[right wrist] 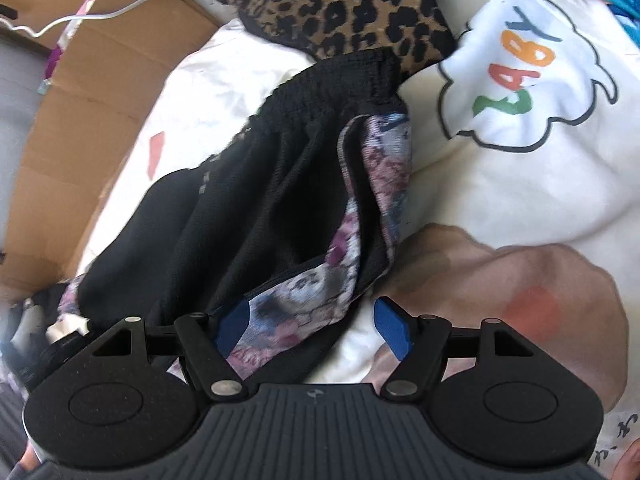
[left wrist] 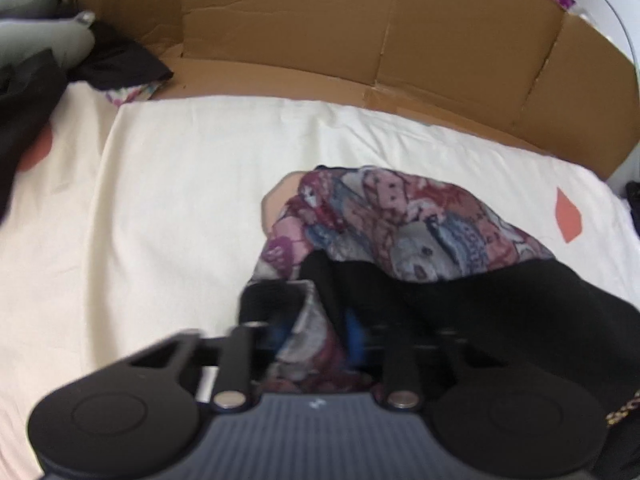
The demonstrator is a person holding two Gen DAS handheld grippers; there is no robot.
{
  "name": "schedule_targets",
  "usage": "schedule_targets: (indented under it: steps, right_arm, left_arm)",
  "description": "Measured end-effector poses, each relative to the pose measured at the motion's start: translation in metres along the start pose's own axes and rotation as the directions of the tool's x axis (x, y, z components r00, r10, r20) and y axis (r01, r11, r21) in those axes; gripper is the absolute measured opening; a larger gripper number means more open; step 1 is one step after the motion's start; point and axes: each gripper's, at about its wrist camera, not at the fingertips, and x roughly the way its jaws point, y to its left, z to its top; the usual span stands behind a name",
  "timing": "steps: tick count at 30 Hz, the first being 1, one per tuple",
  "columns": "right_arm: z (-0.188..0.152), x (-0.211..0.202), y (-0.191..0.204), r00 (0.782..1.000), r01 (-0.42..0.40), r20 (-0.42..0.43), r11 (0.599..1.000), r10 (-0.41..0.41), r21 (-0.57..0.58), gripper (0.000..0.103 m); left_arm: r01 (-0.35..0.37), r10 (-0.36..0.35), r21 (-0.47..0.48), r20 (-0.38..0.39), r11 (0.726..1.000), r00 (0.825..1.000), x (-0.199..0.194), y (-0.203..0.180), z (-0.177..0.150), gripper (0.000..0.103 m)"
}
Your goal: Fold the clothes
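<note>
A garment with a pink, blue and purple patchwork print (left wrist: pixel 400 216) and a black knitted part lies bunched on the cream bed sheet (left wrist: pixel 180 200). My left gripper (left wrist: pixel 316 334) is shut on a fold of its printed fabric, which rises between the blue pads; motion blur softens the fingers. In the right wrist view the same garment (right wrist: pixel 260 200) stretches away from me, black ribbed band at the far end. My right gripper (right wrist: pixel 314 326) stands open, with the printed edge draped over its left blue pad (right wrist: pixel 234 322) and the right pad (right wrist: pixel 394 330) bare above the sheet.
Flattened cardboard (left wrist: pixel 320 28) lines the far side of the bed. Dark and grey clothes (left wrist: pixel 112 60) are piled at the far left. A leopard-print garment (right wrist: pixel 340 4) and a white piece with a coloured "BABY" print (right wrist: pixel 520 80) lie beyond. A white cable (right wrist: pixel 100 16) crosses the cardboard.
</note>
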Motion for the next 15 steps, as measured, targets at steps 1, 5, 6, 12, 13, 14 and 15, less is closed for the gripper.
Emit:
schedule_targets:
  steps: [1,5,6,12,13,14,15]
  right_arm:
    - [0.0,0.002,-0.003,1.0,-0.002,0.004,1.0,0.002,0.016,0.072]
    - [0.001,0.006,-0.013,1.0,-0.014,0.024,0.998,0.013,0.064,0.067]
    - [0.002,0.006,-0.016,0.999,-0.019,0.028,0.997,0.017,0.071,0.064]
    - [0.014,0.013,-0.017,0.998,-0.054,0.013,0.998,0.054,0.041,0.019]
    - [0.016,0.014,-0.017,0.998,-0.056,0.007,0.998,0.056,0.032,0.01]
    - [0.017,0.014,-0.016,0.999,-0.052,0.004,0.998,0.052,0.021,0.01]
    - [0.018,0.012,-0.015,0.999,-0.049,0.003,0.999,0.049,0.009,0.008]
  left_arm:
    - [0.015,-0.015,-0.015,-0.006,1.0,1.0,-0.003,0.004,0.0,0.011]
    - [0.029,-0.029,-0.002,-0.011,1.0,1.0,-0.02,0.012,-0.004,0.008]
    - [0.027,-0.027,0.013,-0.012,1.0,1.0,-0.024,0.013,-0.006,0.008]
    - [0.015,-0.015,0.005,-0.029,1.0,0.999,-0.054,0.03,-0.026,0.007]
    - [0.01,-0.01,0.003,-0.035,1.0,0.999,-0.059,0.033,-0.03,0.007]
    - [0.005,-0.005,0.001,-0.04,1.0,0.999,-0.063,0.036,-0.034,0.007]
    - [0.001,-0.001,-0.001,-0.045,1.0,0.999,-0.068,0.038,-0.038,0.007]
